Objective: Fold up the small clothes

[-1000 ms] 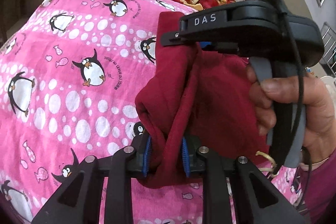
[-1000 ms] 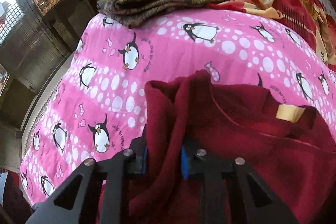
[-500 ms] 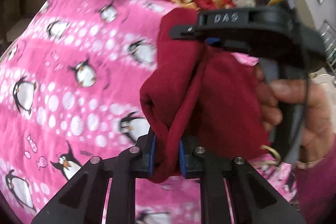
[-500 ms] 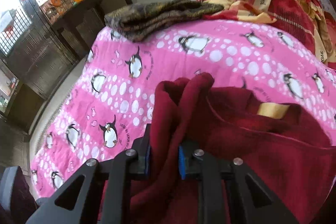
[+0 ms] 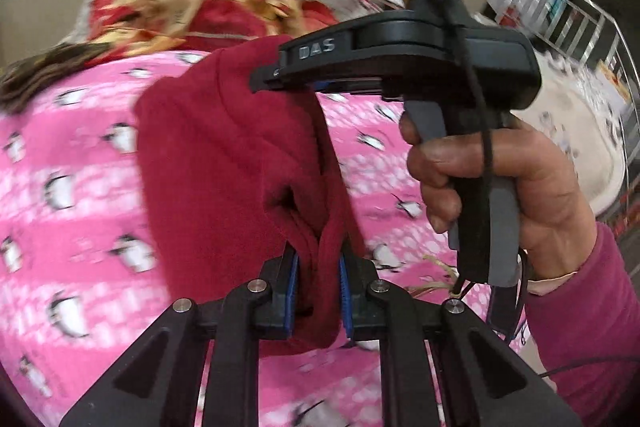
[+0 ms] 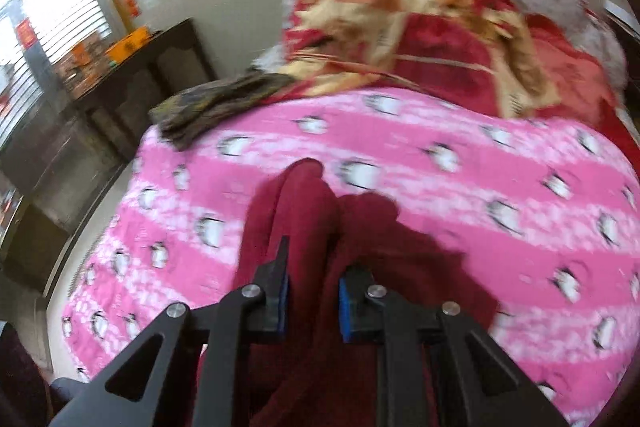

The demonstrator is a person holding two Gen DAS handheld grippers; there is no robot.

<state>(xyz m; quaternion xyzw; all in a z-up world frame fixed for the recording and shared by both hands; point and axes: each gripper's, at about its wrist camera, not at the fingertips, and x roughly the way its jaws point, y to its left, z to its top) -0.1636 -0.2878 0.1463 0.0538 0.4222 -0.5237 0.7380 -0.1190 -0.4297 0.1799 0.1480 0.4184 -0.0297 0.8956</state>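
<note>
Now my left gripper [image 5: 318, 293] and right gripper [image 6: 313, 301] both pinch the dark red fleece garment [image 5: 240, 179] — raised above the pink penguin-print blanket [image 6: 420, 195]

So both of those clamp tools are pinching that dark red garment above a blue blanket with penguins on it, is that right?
Nearly. Both the left gripper and the right gripper are indeed shut on the dark red garment, but the penguin blanket is pink, not blue. Both wrist views show it; only the grippers' pads are blue.
</note>
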